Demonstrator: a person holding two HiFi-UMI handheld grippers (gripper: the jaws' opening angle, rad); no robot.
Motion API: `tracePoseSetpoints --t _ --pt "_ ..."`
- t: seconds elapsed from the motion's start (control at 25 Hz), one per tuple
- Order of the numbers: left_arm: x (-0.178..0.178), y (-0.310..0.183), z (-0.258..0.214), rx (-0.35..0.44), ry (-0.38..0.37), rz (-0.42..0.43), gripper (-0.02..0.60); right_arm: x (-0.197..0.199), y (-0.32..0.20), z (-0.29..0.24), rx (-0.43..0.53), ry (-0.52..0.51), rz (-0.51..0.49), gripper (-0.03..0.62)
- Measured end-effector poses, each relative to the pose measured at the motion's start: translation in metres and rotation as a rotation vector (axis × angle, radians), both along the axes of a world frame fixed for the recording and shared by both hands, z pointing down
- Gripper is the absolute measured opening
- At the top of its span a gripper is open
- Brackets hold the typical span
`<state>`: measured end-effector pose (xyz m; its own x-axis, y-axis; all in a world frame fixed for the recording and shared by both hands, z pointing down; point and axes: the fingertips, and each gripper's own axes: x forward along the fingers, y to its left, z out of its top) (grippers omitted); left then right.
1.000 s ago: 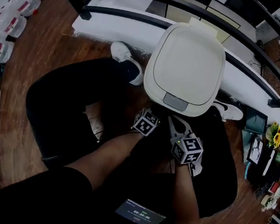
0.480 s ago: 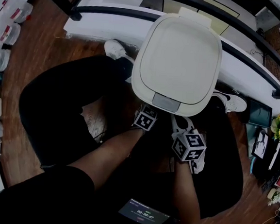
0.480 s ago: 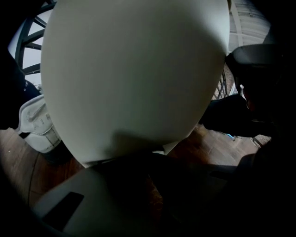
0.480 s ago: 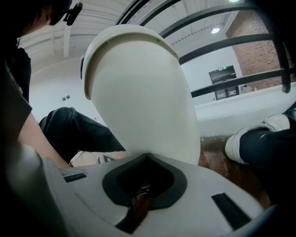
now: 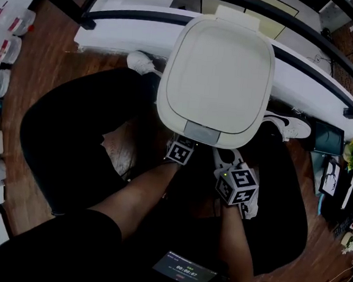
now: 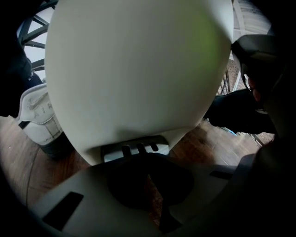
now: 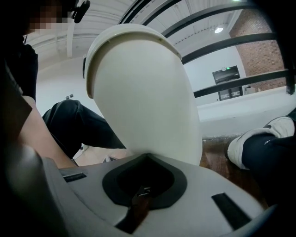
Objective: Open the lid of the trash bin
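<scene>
**Trash bin [image 6: 134,69] shut, both claws clenched**

Your left gripper [image 6: 147,159] is clenched on nothing, its tips just before the gray ribbed tab [image 6: 134,150] low on the bin's front. Your right gripper [image 7: 146,161], likewise clenched and empty, sits beside it. The bin stands on the wooden floor [image 5: 56,47], lid [image 5: 217,67] down.

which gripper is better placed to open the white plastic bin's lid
Left: the left gripper points straight at the grey ridged tab fronting the white plastic trash bin; the right gripper faces its plain side.
</scene>
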<state>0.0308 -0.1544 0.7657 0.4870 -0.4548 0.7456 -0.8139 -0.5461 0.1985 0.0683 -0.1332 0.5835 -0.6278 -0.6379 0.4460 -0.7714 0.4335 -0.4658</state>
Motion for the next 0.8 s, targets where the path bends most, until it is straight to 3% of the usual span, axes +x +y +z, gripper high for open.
tracePoseSetpoints --t 0.24,0.48,0.8 --pt "0.004 -0.006 -0.007 -0.020 0.013 -0.039 0.032 0.006 0.000 0.007 0.000 0.064 -0.011 0.015" --pt "0.006 -0.006 -0.004 -0.033 0.005 -0.055 0.032 0.028 0.000 0.025 -0.086 0.064 0.072 0.015" --pt "0.001 -0.005 0.001 -0.075 -0.006 -0.071 0.034 0.030 0.002 0.031 -0.115 0.061 0.090 0.015"
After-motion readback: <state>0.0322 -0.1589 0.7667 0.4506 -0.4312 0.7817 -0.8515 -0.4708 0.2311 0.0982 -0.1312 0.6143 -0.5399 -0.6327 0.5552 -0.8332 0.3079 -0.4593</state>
